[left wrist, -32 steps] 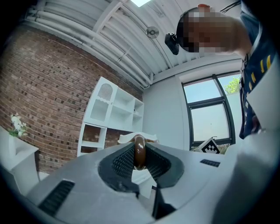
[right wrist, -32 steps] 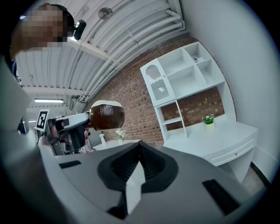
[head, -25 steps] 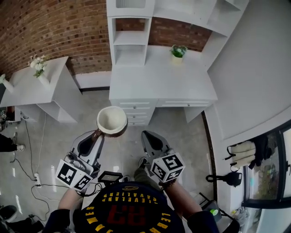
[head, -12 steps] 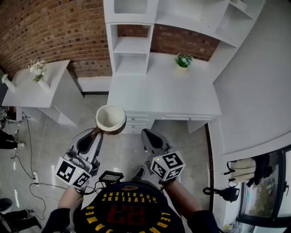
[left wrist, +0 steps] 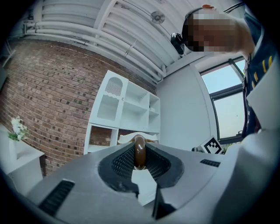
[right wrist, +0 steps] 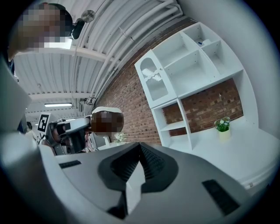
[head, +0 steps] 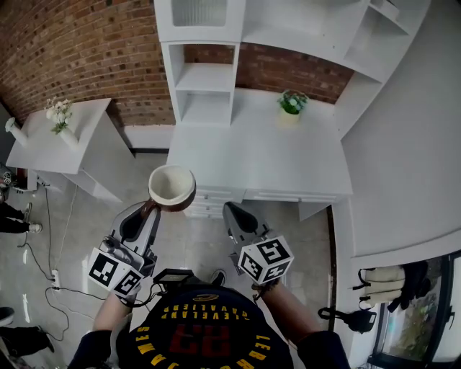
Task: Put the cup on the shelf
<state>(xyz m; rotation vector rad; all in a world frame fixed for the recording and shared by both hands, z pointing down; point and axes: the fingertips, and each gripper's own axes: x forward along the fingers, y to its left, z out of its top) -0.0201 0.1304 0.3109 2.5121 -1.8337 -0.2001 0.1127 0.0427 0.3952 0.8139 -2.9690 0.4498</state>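
— Is the way to the shelf free?

— Yes. Between the cup (head: 171, 185) in my left gripper (head: 149, 209) and the shelf (head: 204, 78) I see only bare desk top (head: 238, 155). The two open compartments look free, though I cannot see deep into them.

— And what stands in the way?

— A small plant (head: 292, 102) on the desk, right of these compartments, well apart. The top compartment is behind a door (head: 196, 11). The side table (head: 72, 144) stands apart at the left, with floor between.
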